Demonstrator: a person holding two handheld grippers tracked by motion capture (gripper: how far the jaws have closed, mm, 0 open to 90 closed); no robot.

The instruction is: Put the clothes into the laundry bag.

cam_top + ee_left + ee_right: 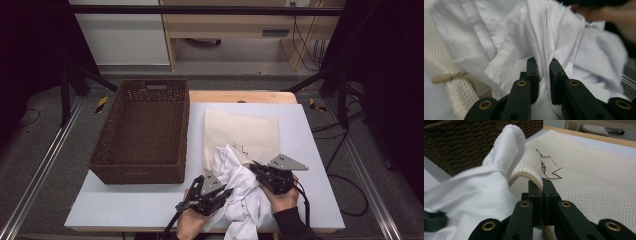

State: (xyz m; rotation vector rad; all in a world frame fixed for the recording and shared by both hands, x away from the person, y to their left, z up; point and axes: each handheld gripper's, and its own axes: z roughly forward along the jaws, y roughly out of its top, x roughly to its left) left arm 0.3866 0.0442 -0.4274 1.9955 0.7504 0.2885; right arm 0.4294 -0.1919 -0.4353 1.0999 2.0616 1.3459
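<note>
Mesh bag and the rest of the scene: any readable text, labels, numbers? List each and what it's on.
None can be read.
Mesh bag: dark brown stitched mark, a zigzag squiggle, not legible as letters.
White shirt, wicker basket, left gripper, right gripper: no lettering shows.

Dark brown rectangular woven wicker basket (140, 132) with a cut-out handle in its far wall, standing on the left part of a flat pale grey table top (310, 150). Beyond the basket, a strip of light wooden board (240, 96); farther back, a light wooden cabinet frame (172, 52) on grey floor.
</note>
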